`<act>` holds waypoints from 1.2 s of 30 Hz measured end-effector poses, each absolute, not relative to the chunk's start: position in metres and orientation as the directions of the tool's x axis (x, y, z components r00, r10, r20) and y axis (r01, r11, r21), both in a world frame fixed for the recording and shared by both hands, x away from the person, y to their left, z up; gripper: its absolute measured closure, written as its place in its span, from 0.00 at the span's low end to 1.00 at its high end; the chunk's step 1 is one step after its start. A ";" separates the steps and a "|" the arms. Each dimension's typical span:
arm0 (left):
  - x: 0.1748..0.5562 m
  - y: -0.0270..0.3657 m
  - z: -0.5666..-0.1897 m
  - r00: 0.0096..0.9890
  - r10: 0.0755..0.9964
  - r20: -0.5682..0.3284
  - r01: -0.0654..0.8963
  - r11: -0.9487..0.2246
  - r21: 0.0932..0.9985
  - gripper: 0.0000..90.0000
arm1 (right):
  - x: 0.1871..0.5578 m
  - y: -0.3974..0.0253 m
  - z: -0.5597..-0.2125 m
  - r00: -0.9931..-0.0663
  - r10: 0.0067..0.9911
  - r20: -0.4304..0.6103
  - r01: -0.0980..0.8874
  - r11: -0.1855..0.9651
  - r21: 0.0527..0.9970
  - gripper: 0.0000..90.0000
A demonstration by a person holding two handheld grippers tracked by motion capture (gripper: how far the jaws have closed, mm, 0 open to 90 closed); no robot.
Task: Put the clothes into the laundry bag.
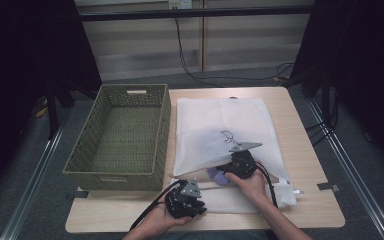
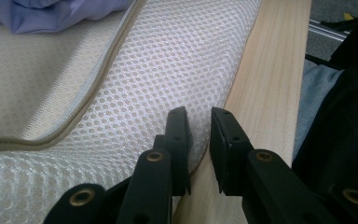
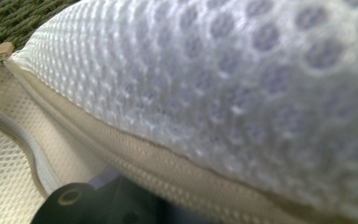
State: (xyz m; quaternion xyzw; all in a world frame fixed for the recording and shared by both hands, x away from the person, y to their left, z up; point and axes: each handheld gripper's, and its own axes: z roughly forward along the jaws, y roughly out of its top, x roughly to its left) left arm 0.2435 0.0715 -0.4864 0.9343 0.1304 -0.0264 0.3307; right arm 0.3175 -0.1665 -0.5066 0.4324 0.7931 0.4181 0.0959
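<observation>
A green woven basket (image 1: pixel 120 135) is seen at the left of the wooden table (image 1: pixel 305 165) in the high view, standing empty and just beside a white mesh laundry bag (image 1: pixel 225 125) that lies flat across the middle of the table. The bag's near edge is unzipped, and its upper layer is lifted away from the lower one.

The left gripper (image 1: pixel 190 202) is held at the near edge of the table, in front of the basket's near right corner, with its tips at the bag's lower layer. In the left gripper view, the jaws of this gripper (image 2: pixel 198 126) are seen parted by a narrow gap, with the rounded hem of the mesh bag (image 2: pixel 168 60) lying against the inner face of one jaw and the other jaw over the bare table (image 2: pixel 270 84). Nothing is clamped between them. The bag's zipper (image 2: pixel 81 112) is seen curving along the open edge, and a lilac cloth (image 2: pixel 51 14) is seen beyond it.

Further right in the high view, the right gripper (image 1: pixel 237 167) is pushed into the bag's mouth, where the lilac cloth (image 1: pixel 217 176) lies partly inside the opening, touching the gripper. In the right gripper view, the lifted mesh (image 3: pixel 242 84) is draped close over the camera, with the zipper (image 3: pixel 135 161) running beneath it and the basket (image 3: pixel 18 18) seen in the far corner. Whether this gripper is parted or clenched cannot be told.
</observation>
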 end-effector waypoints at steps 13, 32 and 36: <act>0.243 0.072 -0.486 0.965 0.227 -0.132 0.260 -0.751 0.607 0.86 | 0.316 -0.167 -0.502 -0.626 0.750 0.213 0.616 0.308 0.725 0.75; 0.243 0.071 -0.487 0.962 0.235 -0.141 0.271 -0.739 0.616 0.86 | 0.281 -0.194 -0.476 -0.690 0.676 0.260 0.587 0.314 0.746 0.52; 0.243 0.072 -0.487 0.961 0.236 -0.141 0.272 -0.743 0.612 0.86 | 0.272 -0.201 -0.466 -0.719 0.637 0.279 0.564 0.300 0.769 0.51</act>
